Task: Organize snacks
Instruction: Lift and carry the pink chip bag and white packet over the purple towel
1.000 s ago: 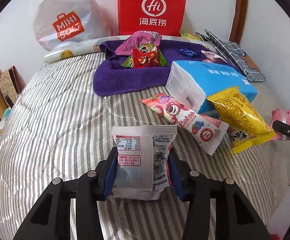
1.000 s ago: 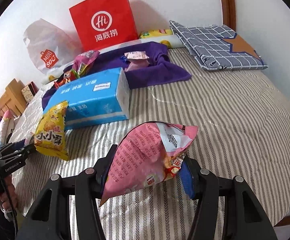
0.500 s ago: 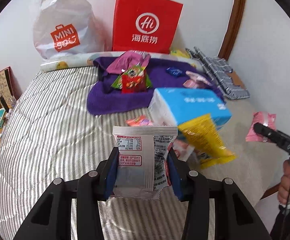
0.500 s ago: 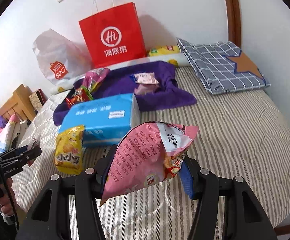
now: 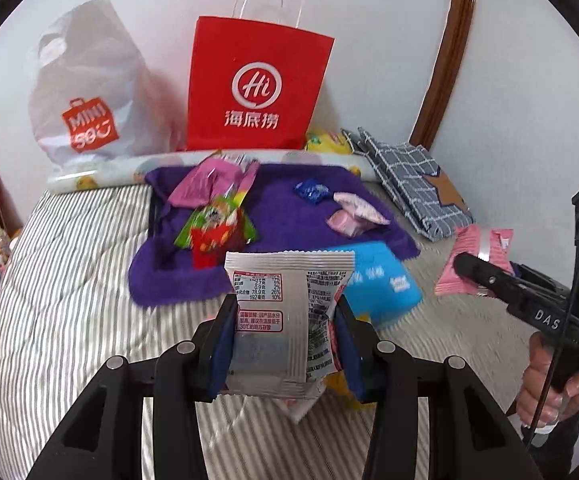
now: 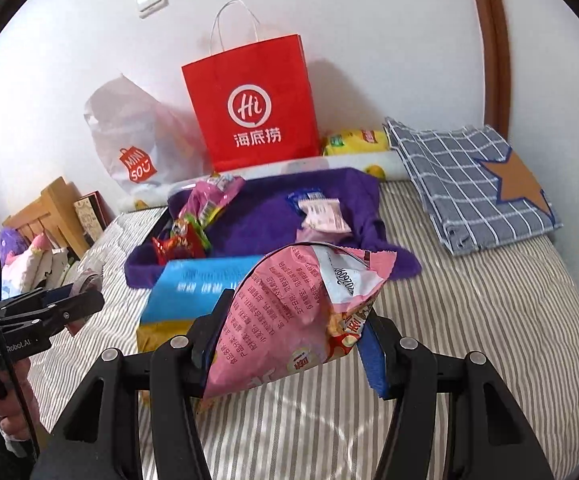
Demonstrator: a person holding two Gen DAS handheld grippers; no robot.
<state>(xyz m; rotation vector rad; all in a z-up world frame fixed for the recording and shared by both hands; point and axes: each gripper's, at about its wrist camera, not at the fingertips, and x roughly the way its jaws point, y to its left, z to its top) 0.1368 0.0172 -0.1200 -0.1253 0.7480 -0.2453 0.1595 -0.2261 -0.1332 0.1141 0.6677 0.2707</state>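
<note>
Silver packet and crumpled pink packet, label-side up.

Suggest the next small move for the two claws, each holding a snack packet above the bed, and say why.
Probably carry both forward to the purple towel and set them down there. The left claw grips a silver packet and the right claw a pink packet, both clear of the striped bedding, while other snacks already lie gathered on that towel.
</note>
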